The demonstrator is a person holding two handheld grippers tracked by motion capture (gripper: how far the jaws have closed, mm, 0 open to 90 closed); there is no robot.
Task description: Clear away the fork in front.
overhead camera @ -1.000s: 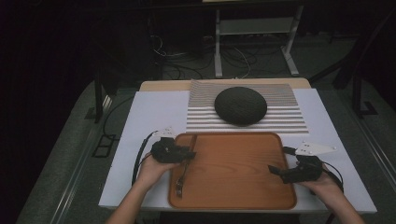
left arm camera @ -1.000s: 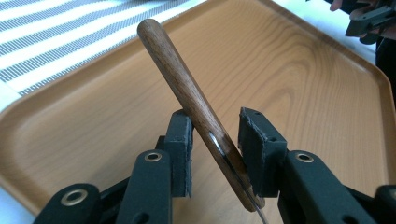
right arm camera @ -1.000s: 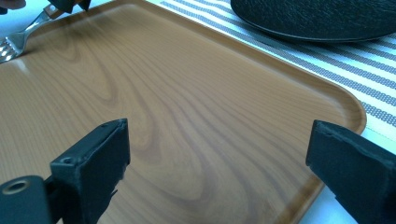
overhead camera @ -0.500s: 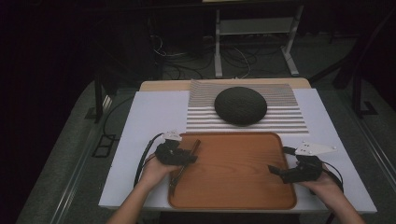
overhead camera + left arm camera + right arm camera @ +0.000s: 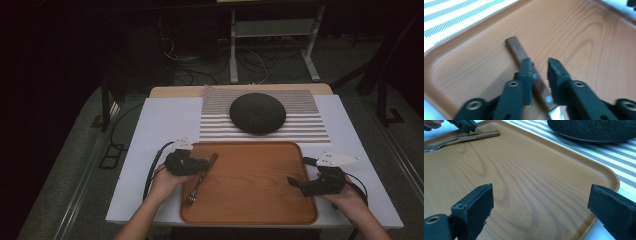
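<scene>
Fork [image 5: 199, 179], wooden handle, on tray [image 5: 260, 200].
Handle lies between the just-closing jaws of the left gripper [image 5: 539, 67], narrow gap remaining, pads not yet pressing; right gripper [image 5: 296, 182] rests opposite at the tray's edge, jaws spread wide, empty.

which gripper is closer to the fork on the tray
Left. The left gripper is right at the fork, its jaws either side of the brown handle and just closing. The right gripper sits at the wooden tray's opposite edge, jaws wide open.
</scene>
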